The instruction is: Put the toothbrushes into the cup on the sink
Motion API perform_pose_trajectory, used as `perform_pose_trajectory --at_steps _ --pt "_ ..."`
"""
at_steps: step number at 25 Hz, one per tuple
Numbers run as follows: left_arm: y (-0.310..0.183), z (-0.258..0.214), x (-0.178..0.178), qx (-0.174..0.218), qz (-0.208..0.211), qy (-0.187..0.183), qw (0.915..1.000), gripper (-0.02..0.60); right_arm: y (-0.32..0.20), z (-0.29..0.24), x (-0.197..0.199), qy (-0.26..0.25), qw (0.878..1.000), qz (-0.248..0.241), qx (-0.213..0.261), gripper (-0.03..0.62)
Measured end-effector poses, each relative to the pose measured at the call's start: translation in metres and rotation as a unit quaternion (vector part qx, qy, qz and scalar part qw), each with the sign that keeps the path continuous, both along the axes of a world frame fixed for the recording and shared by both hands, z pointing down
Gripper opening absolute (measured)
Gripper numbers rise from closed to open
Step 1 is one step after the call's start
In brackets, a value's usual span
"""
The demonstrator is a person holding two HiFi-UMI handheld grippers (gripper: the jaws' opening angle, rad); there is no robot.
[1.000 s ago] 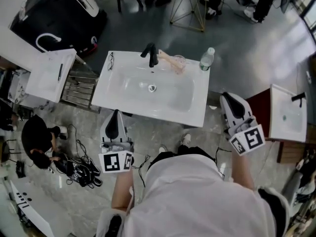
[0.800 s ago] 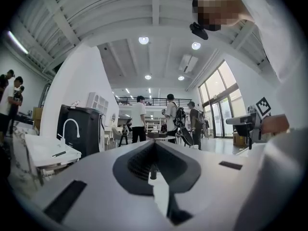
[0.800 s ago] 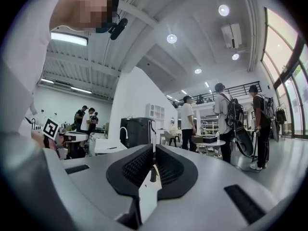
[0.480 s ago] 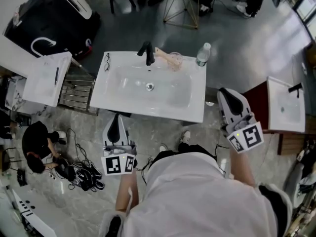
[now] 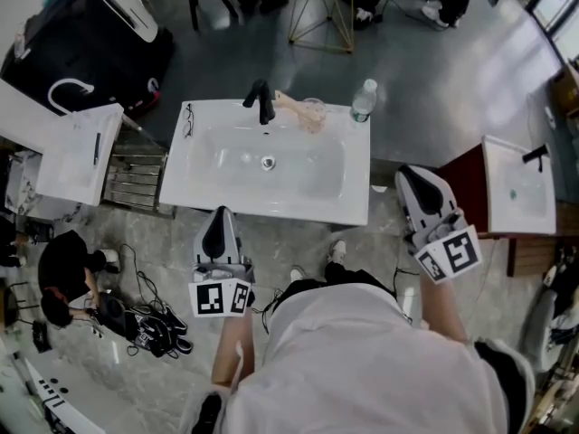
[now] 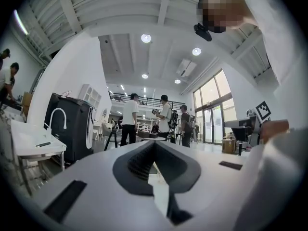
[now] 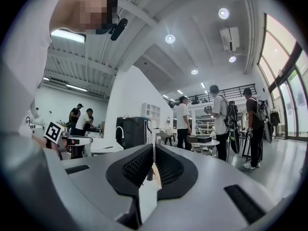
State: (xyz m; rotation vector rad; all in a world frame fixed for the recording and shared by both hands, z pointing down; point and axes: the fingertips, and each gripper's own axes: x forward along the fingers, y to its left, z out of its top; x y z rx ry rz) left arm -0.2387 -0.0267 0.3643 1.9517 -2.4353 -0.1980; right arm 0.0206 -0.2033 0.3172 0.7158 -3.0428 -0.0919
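Head view. We hold the left gripper (image 5: 217, 220) and right gripper (image 5: 409, 177) short of the sink (image 5: 204, 197), each with jaws closed and empty. The cup (image 5: 314, 111) stands on the back rim between faucet (image 5: 261, 103) and bottle (image 5: 362, 102), with the toothbrushes (image 5: 291, 107) at it.

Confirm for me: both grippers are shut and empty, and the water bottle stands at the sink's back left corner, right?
No. The head view shows the water bottle at the back right corner of the sink, not the left. The rest holds.
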Motion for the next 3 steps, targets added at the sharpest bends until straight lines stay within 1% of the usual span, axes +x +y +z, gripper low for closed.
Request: perform_pose_trajectory --at_steps 3 --pt "-0.0016 0.0011 -0.0002 -0.003 0.005 0.001 1.0 0.002 0.0009 0.0003 0.0014 0.002 1.0 0.004 0.001 0.044"
